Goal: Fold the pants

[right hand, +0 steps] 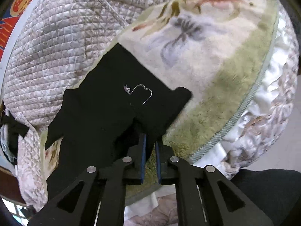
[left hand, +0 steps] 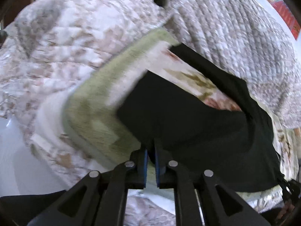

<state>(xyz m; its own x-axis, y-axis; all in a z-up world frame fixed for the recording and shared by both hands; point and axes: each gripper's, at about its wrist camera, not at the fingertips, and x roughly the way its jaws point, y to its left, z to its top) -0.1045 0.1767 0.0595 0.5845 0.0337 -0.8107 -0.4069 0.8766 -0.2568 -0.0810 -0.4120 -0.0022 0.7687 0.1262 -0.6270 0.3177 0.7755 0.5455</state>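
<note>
The black pants [right hand: 116,101], with a small white stitched outline on them, lie folded on a green-edged flowered blanket [right hand: 216,60]. In the left wrist view the pants [left hand: 188,116] spread ahead and to the right, with a strip of blanket showing between two layers. My left gripper [left hand: 152,146] sits at their near edge, its blue pads a narrow slit apart, cloth at the tips and blanket showing through the gap. My right gripper [right hand: 150,141] is at the pants' near right corner. Its pads stand slightly apart, with black cloth lying loosely between the tips.
A quilted grey-beige bedspread [right hand: 56,43] covers the bed around the blanket. It shows in the left wrist view too, bedspread [left hand: 235,28]. A red patterned wall hanging [left hand: 282,9] lies beyond the bed's edge. A person's dark trouser leg [right hand: 263,188] is at the lower right.
</note>
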